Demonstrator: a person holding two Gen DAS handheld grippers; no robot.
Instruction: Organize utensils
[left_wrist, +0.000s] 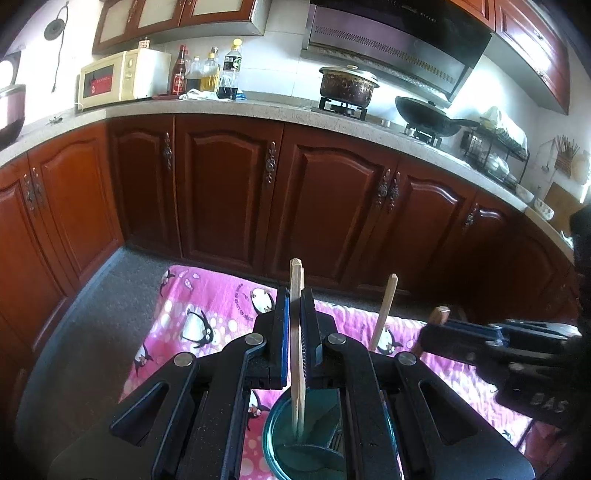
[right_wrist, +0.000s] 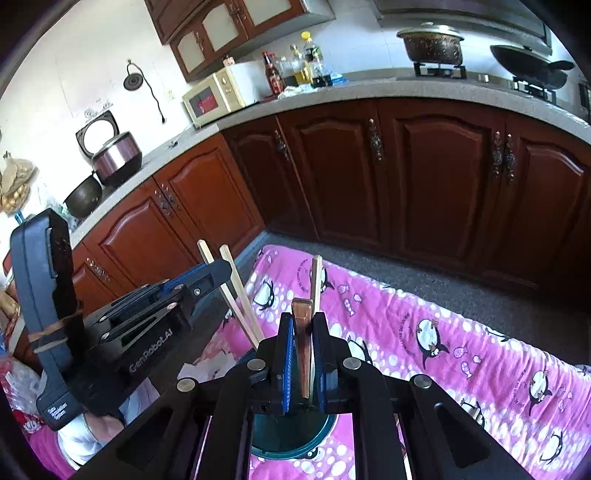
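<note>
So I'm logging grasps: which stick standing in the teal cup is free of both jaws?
The lone pale stick, leaning right between the grippers. The left gripper clamps the chopstick pair; the right gripper clamps the brown handle.

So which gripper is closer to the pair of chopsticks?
Left. The left gripper is shut on the chopsticks; the right gripper sits to their right, holding a brown handle.

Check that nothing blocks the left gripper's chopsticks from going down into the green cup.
Nothing visible blocks them. The left gripper holds the chopsticks upright, their lower ends already inside the green cup. A loose chopstick leans off to the right, apart from them.
</note>
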